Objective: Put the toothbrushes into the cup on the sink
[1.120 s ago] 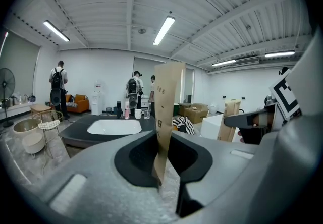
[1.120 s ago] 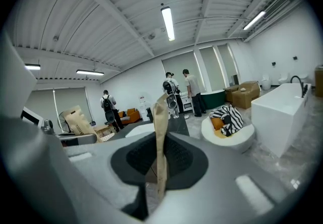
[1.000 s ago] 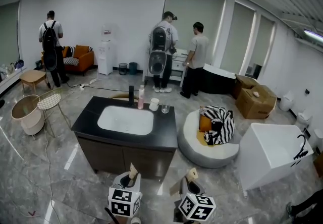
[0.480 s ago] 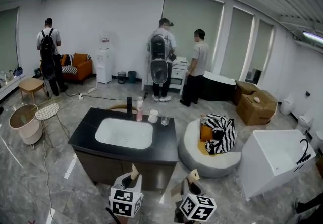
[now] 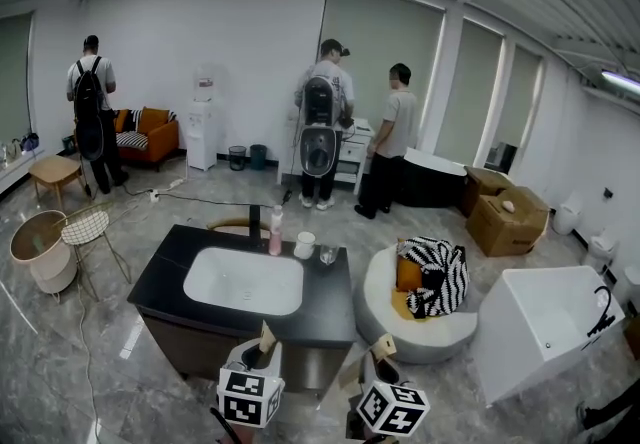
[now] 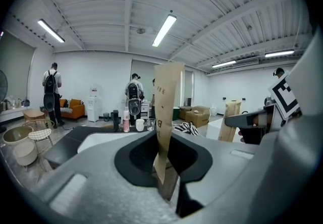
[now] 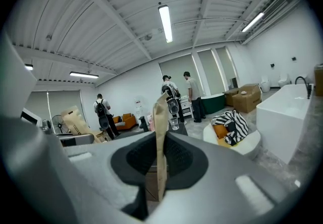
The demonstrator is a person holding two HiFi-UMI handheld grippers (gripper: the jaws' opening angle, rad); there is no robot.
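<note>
Brown paper marks both loads in the head view. The left gripper [image 5: 259,356] and the right gripper [image 5: 376,366] sit side by side at the bottom edge, each with a flat packet standing up from its jaws: the left toothbrush packet [image 5: 265,337] and the right toothbrush packet [image 5: 381,344]. Just beyond them is the sink [image 5: 166,268], a black counter with a white basin. The cup [image 5: 304,245] stands at the counter's far edge, between a pink bottle [image 5: 275,231] and a clear glass [image 5: 328,254], well apart from both packets. Three people stand at the back of the room, facing away.

In the left gripper view, the left gripper [image 6: 164,170] has its jaws narrow, clamped on the lower end of the left toothbrush packet [image 6: 167,107], which rises upright with a slight tilt. The cup [image 6: 140,125] shows far off on the counter. The right gripper's packet [image 6: 230,120] is visible off to the right.

In the right gripper view, the right gripper [image 7: 156,180] likewise pinches the right toothbrush packet [image 7: 160,142] edge-on and upright, its jaws nearly together. The clear glass [image 7: 174,124] sits just beside the packet's top in the distance.
</note>
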